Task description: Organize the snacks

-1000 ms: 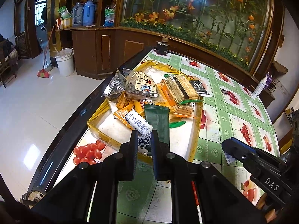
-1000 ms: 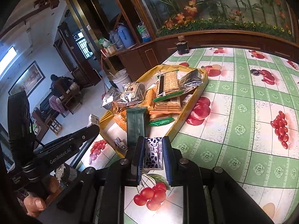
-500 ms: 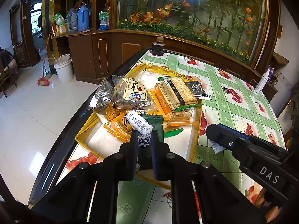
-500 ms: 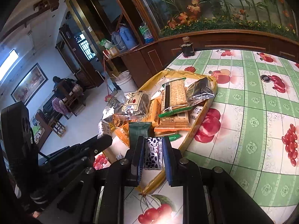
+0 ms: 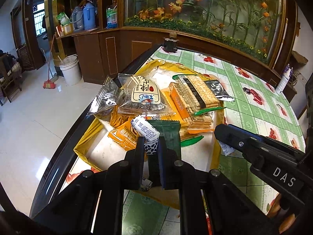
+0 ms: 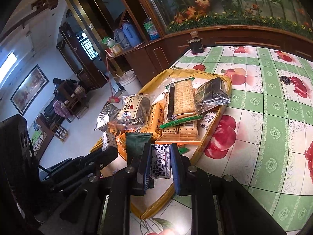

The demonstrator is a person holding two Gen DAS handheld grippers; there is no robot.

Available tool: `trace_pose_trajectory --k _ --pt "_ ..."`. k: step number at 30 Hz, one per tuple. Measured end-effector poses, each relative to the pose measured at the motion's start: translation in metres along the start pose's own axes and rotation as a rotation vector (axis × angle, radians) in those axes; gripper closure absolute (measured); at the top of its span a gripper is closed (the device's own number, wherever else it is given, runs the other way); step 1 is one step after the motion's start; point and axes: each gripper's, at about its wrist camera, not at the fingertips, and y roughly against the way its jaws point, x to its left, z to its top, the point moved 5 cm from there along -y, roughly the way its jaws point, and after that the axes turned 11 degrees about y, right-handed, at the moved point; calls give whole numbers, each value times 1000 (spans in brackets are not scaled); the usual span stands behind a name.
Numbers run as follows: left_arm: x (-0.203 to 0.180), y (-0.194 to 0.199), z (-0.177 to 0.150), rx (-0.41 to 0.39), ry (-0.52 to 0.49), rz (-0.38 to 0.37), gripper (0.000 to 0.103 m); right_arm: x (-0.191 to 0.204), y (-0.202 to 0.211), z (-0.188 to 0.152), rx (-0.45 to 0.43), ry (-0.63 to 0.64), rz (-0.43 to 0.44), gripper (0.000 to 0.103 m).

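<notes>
Two hand-held grippers, left [image 5: 150, 148] and right [image 6: 160, 162], each pinch a small candy [image 5: 150, 148] [image 6: 158, 163] over the near end of the yellow tray [image 6: 217, 121], ready to drop among snacks ahead.

Snack packets crowd the upper half of the yellow tray [image 5: 216, 154]: a clear cake packet [image 5: 140, 98] at upper left, cracker packs [image 5: 195, 98] at centre. A bare white strip of tray floor [image 5: 101, 148] lies open at lower left. The green-checked tablecloth [image 6: 273, 117] on the frame's right is unobstructed. The right gripper [image 5: 230, 137] blocks the tray's lower-right edge.
</notes>
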Motion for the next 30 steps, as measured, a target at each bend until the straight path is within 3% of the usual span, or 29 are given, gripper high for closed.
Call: trace_pose_trajectory --k 13,15,17,19,20,23,28,30 --pt "5 -8 0 3 -2 26 92 6 -19 6 18 10 13 84" --pt "7 -9 1 5 8 30 91 6 -21 6 22 11 14 80" --pt "10 -8 2 9 22 27 82 7 -23 7 23 9 14 80" --pt "13 -7 2 9 33 32 47 6 -23 7 24 9 12 77" --pt "15 -5 3 4 37 34 41 7 -23 7 26 11 11 74" --pt "17 1 4 -14 43 34 41 6 -17 6 20 6 9 58" --pt "23 18 5 -38 55 61 36 3 0 5 8 12 -2 56" --pt "26 29 3 -67 49 73 36 3 9 3 5 35 -7 47"
